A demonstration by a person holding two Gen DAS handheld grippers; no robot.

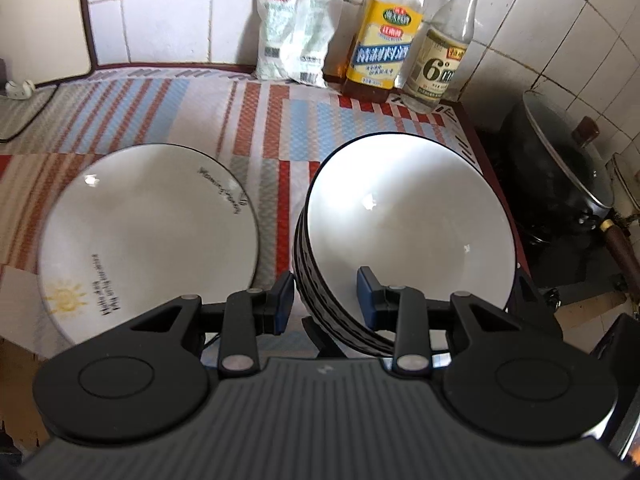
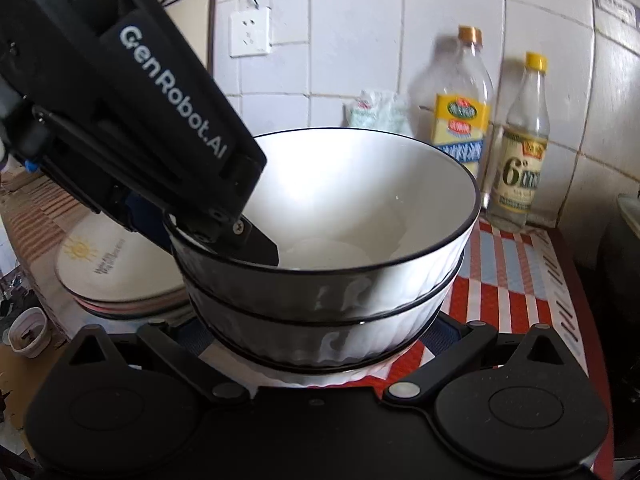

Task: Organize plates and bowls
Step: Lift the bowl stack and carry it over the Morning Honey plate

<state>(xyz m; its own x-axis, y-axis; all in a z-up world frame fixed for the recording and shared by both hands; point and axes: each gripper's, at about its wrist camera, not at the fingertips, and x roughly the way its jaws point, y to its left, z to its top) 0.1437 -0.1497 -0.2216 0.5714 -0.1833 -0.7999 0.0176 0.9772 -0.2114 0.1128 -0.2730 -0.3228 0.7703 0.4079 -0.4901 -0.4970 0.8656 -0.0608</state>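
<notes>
Bowls (image 1: 408,224), nested in a stack, sit clamped at the near rim in my left gripper (image 1: 326,300), jaws narrow, one pad inside and one outside. My right gripper (image 2: 320,344) reaches under the stack's base; I cannot tell its jaws' state. Plates (image 1: 148,236) lie beside it on the desk (image 1: 280,120).

Left wrist view looks steeply down, close over the bowl stack (image 1: 408,236) at 3 o'clock and plates (image 1: 148,240) at 9. Right wrist view sits lower, nearly level, right up against the bowl stack (image 2: 332,280). Shared: bowls, plates (image 2: 116,268), both bottles at 1 o'clock, tiled wall.
</notes>
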